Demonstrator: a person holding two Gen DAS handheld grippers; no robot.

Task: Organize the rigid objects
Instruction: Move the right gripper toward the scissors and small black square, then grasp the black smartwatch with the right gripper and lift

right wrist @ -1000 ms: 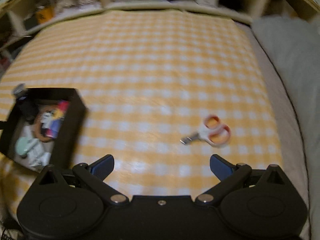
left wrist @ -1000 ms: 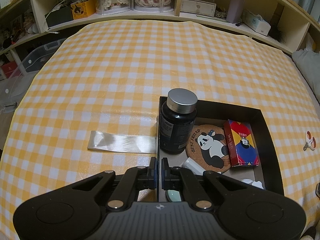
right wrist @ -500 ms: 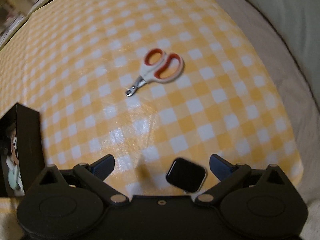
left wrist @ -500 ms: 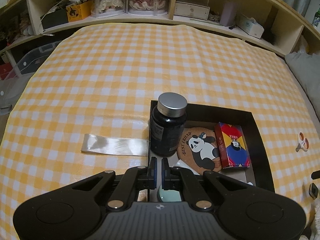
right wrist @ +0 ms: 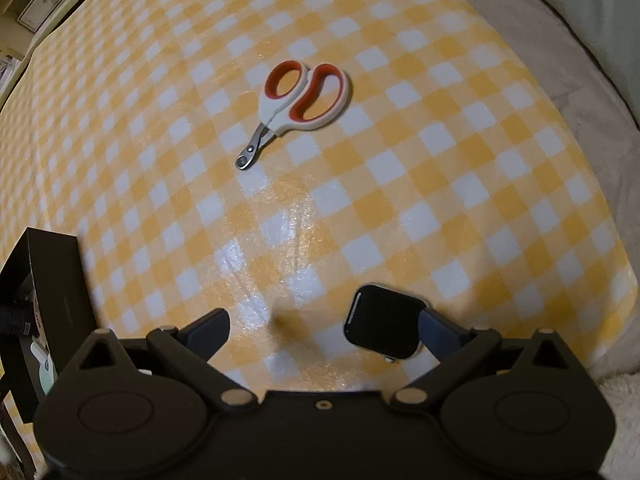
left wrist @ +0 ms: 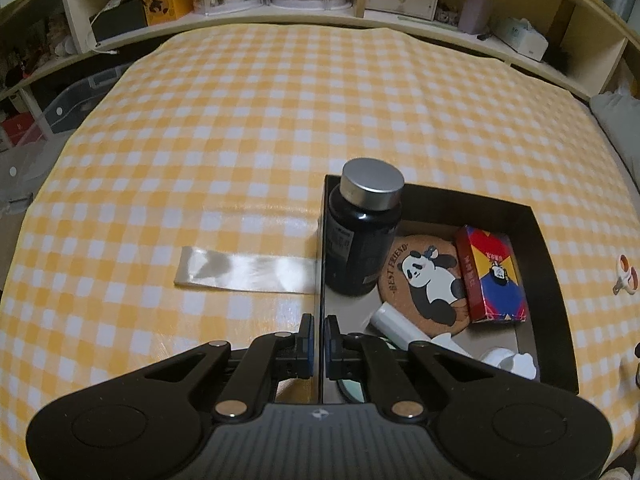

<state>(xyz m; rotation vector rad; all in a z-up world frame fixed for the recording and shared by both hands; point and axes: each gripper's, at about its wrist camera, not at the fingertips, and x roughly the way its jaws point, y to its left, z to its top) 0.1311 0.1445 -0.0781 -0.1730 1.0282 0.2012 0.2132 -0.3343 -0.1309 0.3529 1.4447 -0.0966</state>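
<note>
Scissors (right wrist: 298, 98) lie diagonally, tip near-left, handles far-right; your right gripper (right wrist: 320, 328) is spread, your left gripper (left wrist: 319, 338) pinches the box wall (left wrist: 321, 240).

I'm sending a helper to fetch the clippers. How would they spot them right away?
On the yellow checked tablecloth, look outside the black box, ahead of the open right gripper. The clippers lie flat there: white handles with red-lined loops, unlike the dark-screened smartwatch nearby.

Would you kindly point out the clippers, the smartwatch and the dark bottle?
clippers (right wrist: 303, 93), right wrist view, on the white handle.
smartwatch (right wrist: 383, 327), right wrist view, screen centre.
dark bottle (left wrist: 360, 246), left wrist view, on its body.
</note>
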